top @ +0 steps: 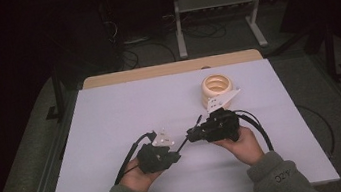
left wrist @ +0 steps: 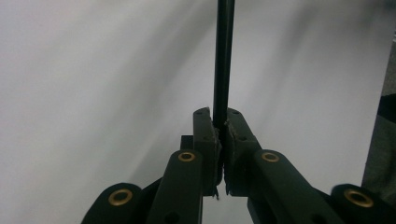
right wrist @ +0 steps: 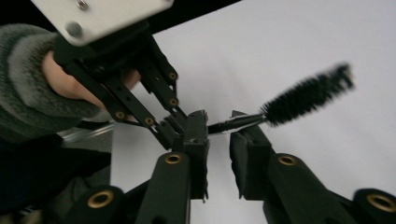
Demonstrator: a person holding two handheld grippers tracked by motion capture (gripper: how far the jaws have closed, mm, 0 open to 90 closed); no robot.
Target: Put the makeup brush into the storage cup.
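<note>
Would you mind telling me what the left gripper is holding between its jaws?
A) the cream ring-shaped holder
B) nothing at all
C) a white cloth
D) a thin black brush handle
D: in the left gripper view the left gripper has its jaws pressed shut on the thin black brush handle, and the right gripper view shows the bristled brush head at its far end.

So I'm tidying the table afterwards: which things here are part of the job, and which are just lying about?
In use:
- brush, its thin black handle clamped in the left hand-held gripper
- right hand-held gripper, jaws apart around the handle near the bristles

Lying about:
- cream ringed holder at the far side of the table
</note>
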